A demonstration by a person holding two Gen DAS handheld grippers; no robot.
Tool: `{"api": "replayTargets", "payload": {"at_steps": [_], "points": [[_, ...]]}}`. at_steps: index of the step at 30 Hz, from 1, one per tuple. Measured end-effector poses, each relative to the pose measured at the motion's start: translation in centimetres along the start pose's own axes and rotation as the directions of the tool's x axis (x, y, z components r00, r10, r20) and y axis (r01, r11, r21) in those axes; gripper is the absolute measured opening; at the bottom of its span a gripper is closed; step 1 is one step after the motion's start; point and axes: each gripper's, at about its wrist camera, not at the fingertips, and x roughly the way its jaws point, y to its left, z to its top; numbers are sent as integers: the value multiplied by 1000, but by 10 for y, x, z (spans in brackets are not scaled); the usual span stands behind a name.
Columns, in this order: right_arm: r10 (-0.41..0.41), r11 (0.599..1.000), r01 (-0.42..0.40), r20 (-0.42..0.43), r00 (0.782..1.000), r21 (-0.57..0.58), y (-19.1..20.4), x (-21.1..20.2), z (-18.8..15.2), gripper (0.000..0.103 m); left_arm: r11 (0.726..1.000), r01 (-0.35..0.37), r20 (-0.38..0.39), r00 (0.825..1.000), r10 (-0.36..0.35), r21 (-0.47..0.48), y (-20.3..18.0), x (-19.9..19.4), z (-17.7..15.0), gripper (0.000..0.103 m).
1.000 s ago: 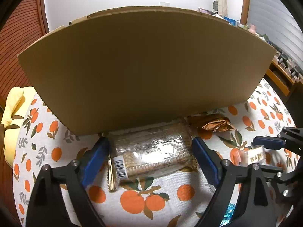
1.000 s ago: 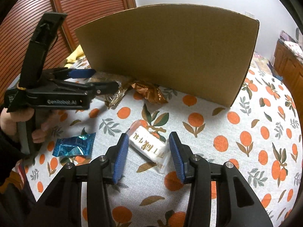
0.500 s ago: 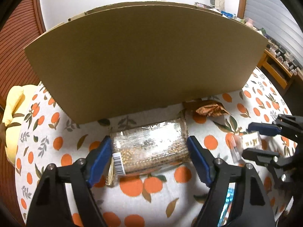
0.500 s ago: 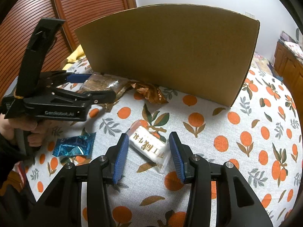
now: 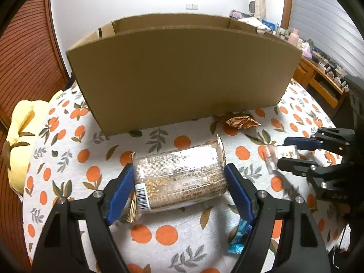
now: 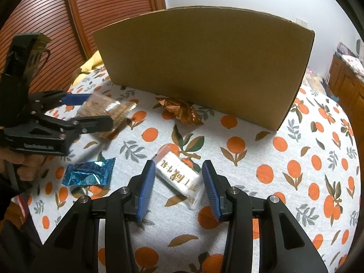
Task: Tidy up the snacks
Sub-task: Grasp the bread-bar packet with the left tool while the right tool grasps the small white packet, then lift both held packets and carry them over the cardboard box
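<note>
- The left tongs (image 5: 178, 183) are clamped on a clear packet of grain bars (image 5: 179, 179), one blue finger (image 5: 120, 190) pressed on the barcode end and the other on the far end
- Seen from the right wrist, that packet (image 6: 104, 111) sits crosswise between the fingers of the left tongs (image 6: 91, 109) and appears lifted clear of the tablecloth (image 6: 284, 170), blurred in the picture
- The right tongs (image 6: 176, 187) stand apart, one finger on each side of a white sachet (image 6: 179, 177) with printed characters; the sachet lies flat on the cloth and the fingers are close beside it without clearly touching
- From the left wrist the same sachet (image 5: 282, 155) shows between the fingers of the right tongs (image 5: 289, 151)
- A blue foil sweet (image 6: 89, 173) lies on the cloth between the two tools, just left of the right tongs
- A crumpled copper-coloured wrapper (image 6: 180, 111) lies at the foot of the cardboard box (image 6: 204, 68), touching or nearly touching its front wall
- The box stands upright at the back of the table with its flaps open at the top (image 5: 173, 22); its inside is hidden from both cameras
- A hand (image 6: 16, 161) grips the left tool's handle low at the left edge, tongs pointing toward the box
- A yellow cloth (image 5: 20, 132) hangs at the table's left edge
</note>
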Motion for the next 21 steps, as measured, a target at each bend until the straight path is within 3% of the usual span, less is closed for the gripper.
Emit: {"api": "replayTargets", "payload": {"at_steps": [12,21], "points": [[-25,1000,25,42,999,8,-2,-11,1,41,999,44,69,997,-46,20,-1,-33,11,79],[-52,998,54,125,991,-14,0,-47,19,41,997,59,137,988,-65,44,-4,-54,36,79]]}}
